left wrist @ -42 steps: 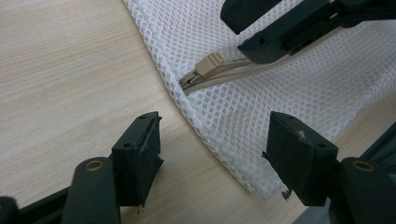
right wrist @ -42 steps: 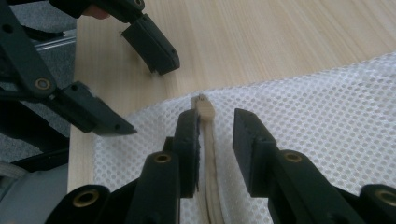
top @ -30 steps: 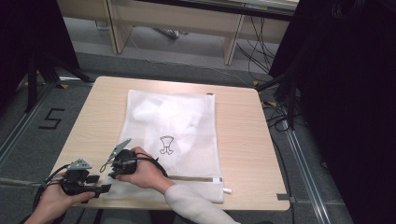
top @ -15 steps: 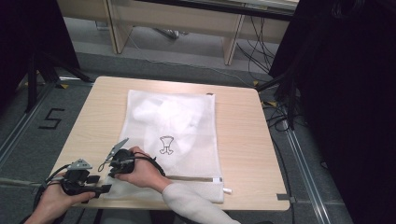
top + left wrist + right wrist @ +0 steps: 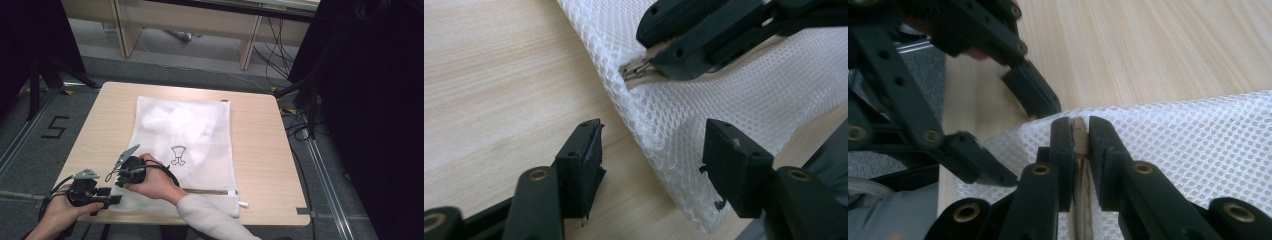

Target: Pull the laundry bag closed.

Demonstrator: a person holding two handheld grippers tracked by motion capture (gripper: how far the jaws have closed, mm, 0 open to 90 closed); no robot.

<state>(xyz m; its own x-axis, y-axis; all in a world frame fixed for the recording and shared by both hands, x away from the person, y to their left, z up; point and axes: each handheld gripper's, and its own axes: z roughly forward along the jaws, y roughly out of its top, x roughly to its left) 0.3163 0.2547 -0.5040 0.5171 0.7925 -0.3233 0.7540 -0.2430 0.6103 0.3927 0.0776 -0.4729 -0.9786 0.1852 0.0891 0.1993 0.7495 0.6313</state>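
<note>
A white mesh laundry bag (image 5: 185,130) lies flat on the wooden table (image 5: 260,160), its tan zipper (image 5: 205,190) running along the near edge. My right gripper (image 5: 127,176), held in a hand that reaches across to the bag's near-left corner, is shut on the zipper pull (image 5: 1079,131). My left gripper (image 5: 112,199) is open right beside it. In the left gripper view its jaws straddle the bag's corner (image 5: 664,115) without touching, and the right gripper (image 5: 649,55) pinches the zipper pull (image 5: 636,70) just beyond.
The table's near-left edge lies close under both hands. Grey floor with a taped "5" (image 5: 54,127) is to the left. A wooden desk frame (image 5: 245,45) and cables stand behind the table, and dark curtains (image 5: 370,100) hang at the right.
</note>
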